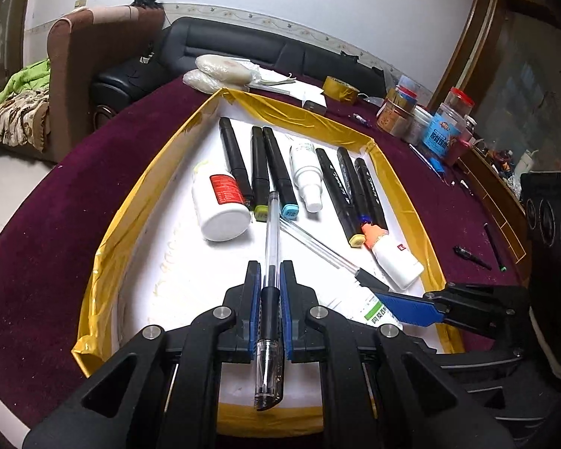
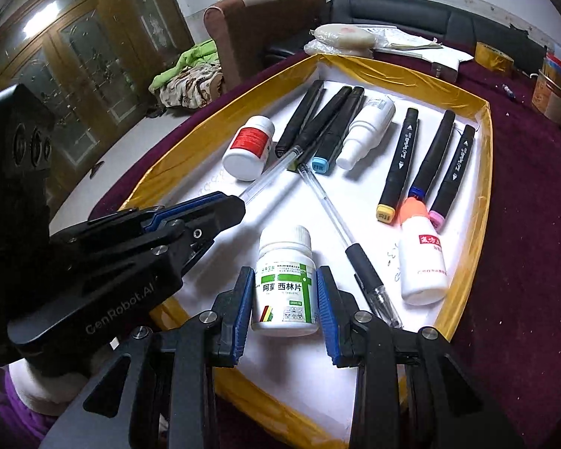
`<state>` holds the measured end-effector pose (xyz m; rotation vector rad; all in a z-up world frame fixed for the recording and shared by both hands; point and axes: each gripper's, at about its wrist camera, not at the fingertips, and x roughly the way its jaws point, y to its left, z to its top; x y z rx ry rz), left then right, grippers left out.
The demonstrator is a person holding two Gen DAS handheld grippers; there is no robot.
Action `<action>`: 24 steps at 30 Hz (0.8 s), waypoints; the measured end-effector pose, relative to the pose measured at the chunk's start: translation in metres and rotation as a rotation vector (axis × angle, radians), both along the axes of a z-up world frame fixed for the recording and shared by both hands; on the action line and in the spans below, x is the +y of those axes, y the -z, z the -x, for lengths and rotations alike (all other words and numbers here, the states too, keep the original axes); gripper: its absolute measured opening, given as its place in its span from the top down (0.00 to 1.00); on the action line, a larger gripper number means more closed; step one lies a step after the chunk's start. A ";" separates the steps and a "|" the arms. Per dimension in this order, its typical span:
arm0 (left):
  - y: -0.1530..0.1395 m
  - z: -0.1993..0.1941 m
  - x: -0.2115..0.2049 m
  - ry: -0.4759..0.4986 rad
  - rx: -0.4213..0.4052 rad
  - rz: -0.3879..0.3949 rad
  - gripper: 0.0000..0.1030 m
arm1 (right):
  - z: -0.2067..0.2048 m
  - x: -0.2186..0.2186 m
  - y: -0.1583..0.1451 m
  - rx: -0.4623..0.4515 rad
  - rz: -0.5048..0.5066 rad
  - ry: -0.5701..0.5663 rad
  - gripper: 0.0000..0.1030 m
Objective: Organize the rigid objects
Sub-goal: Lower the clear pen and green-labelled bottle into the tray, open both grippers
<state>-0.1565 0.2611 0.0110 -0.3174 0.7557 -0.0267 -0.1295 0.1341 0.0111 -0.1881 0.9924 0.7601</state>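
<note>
The left tool (image 1: 270, 292) clamped a light, slippery pen (image 1: 271, 262) at its rubber grip (surest hold), while the right tool (image 2: 285, 299), part-open, pinched a rigid pill bottle (image 2: 286, 284).

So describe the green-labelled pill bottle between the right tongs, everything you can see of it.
The pill bottle is small, white and plastic-looking, with a ribbed white screw cap, which is on. Its label carries green bands, Chinese characters and a small striped mark. It stands upright between the blue pads of the right tongs, over the white floor of the gold-taped tray. The pads sit close at each side; firm contact is unclear. A clear pen lies just right of it, apart.
</note>
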 end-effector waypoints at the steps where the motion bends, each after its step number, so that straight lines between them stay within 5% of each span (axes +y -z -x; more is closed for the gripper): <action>1: 0.000 -0.001 0.000 -0.002 0.001 -0.002 0.93 | -0.001 0.001 0.000 -0.006 0.006 0.000 0.71; 10: 0.004 -0.007 -0.002 -0.004 0.021 -0.023 0.90 | -0.009 0.008 0.003 -0.061 0.060 0.017 0.71; 14: 0.002 -0.005 0.000 0.036 0.010 0.057 0.65 | -0.008 0.013 0.005 -0.088 0.107 0.018 0.70; 20: -0.004 -0.001 0.004 0.015 -0.007 0.116 0.64 | -0.002 0.011 0.004 -0.077 0.099 -0.003 0.66; 24: -0.016 0.011 0.022 -0.047 -0.060 0.223 0.51 | -0.003 0.010 0.004 0.011 0.016 -0.054 0.64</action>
